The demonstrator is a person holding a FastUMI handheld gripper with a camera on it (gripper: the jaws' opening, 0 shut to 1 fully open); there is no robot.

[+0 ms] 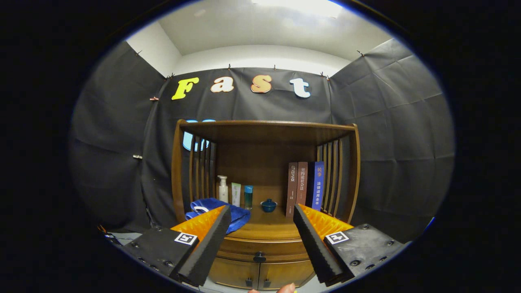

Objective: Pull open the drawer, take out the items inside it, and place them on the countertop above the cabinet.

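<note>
Wooden cabinet (264, 195) faces the gripper (260, 215); jaws spread wide, empty. Drawer (260, 248) closed, its black knob (259, 257) between the fingers, beyond them. Blue cloth (213, 211) on countertop (270, 228).

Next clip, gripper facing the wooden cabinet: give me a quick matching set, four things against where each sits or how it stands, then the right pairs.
Things:
1. drawer knob
2. blue cloth
3. books
4. small blue lidded pot

Places or states:
A. upright by the right-hand slats
B. heaped on the countertop, behind the left finger
C. on the closed drawer front, ahead between the open fingers
D. mid-countertop, left of the books

Pairs: 1-C, 2-B, 3-A, 4-D
</note>
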